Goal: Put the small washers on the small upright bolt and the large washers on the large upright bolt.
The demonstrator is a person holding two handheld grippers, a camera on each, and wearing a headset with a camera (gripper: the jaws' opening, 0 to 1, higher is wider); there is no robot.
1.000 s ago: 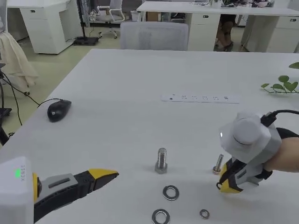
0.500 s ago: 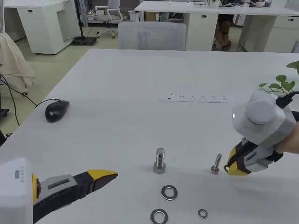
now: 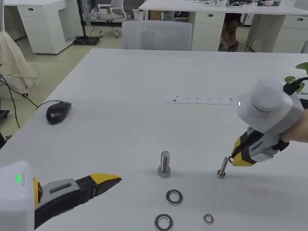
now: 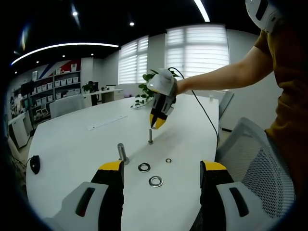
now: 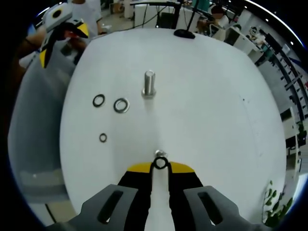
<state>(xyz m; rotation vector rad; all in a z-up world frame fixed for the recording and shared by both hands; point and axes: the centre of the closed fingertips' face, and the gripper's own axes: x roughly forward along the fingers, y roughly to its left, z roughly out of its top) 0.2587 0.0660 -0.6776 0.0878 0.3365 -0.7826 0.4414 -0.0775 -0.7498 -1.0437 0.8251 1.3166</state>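
Note:
The large upright bolt (image 3: 164, 164) and the small upright bolt (image 3: 223, 167) stand on the white table (image 3: 144, 96). Two large washers (image 3: 174, 196) (image 3: 164, 222) and a small washer (image 3: 208, 219) lie flat in front of them. My right gripper (image 3: 239, 160) hangs just right of the small bolt's top. In the right gripper view it (image 5: 160, 166) is shut on a small washer (image 5: 160, 163), with the small bolt (image 5: 159, 154) just beyond its tips. My left gripper (image 3: 103, 182) rests low at the left, open (image 4: 162, 171) and holding nothing.
A black mouse (image 3: 58, 111) lies at the left of the table and a white power strip (image 3: 199, 100) farther back. A plant (image 3: 301, 72) sits at the right edge. A grey chair (image 3: 156, 36) stands behind the table.
My right gripper has risen from table level beside the small bolt to the height of the bolt's top. The left gripper has stayed put.

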